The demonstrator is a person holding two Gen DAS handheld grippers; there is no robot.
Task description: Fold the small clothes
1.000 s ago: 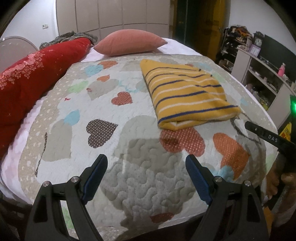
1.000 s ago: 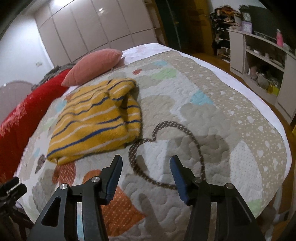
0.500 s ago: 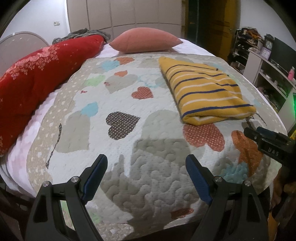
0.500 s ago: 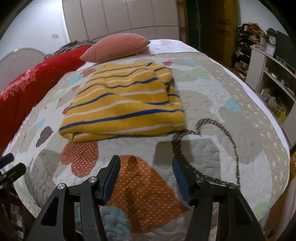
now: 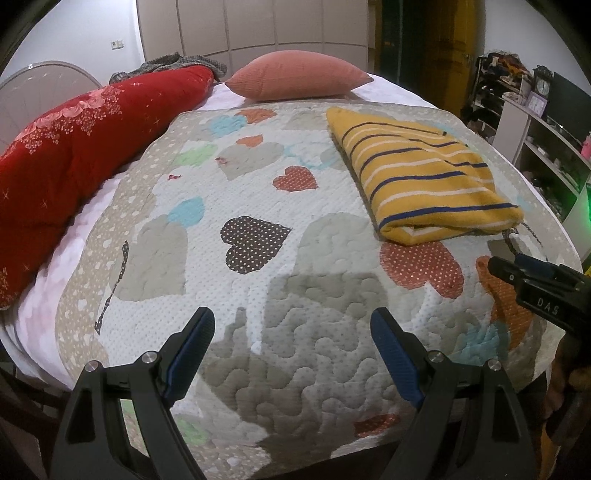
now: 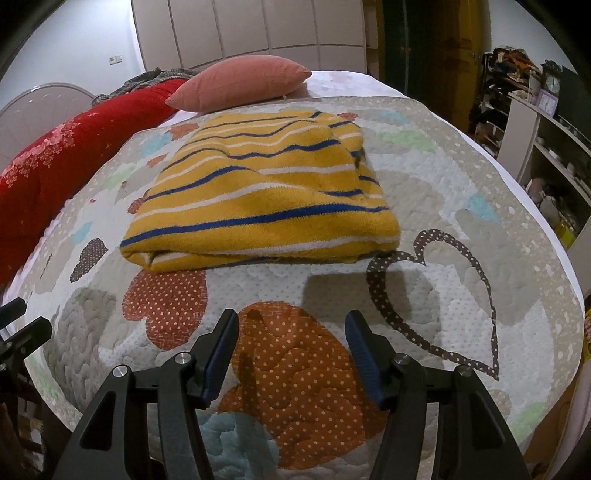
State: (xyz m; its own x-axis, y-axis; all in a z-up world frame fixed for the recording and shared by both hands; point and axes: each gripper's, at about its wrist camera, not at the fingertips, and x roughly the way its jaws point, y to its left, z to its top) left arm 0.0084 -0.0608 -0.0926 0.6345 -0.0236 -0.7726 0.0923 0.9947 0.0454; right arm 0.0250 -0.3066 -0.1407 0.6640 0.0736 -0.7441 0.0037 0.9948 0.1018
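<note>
Two spread, empty grippers, left (image 5: 291,332) and right (image 6: 291,334), over heart-patterned quilt (image 5: 258,280) beside folded striped garment (image 6: 258,195).

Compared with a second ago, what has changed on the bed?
The right gripper has swung round to face the folded striped garment squarely, from beside it to straight in front. The left gripper shifted a little too. Nothing was gripped or released: both grippers stay open, and the garment, quilt and pillow lie as before.

Home bedroom, quilted bed (image 5: 258,295), pillow (image 5: 299,74), wardrobe (image 6: 258,29)
</note>
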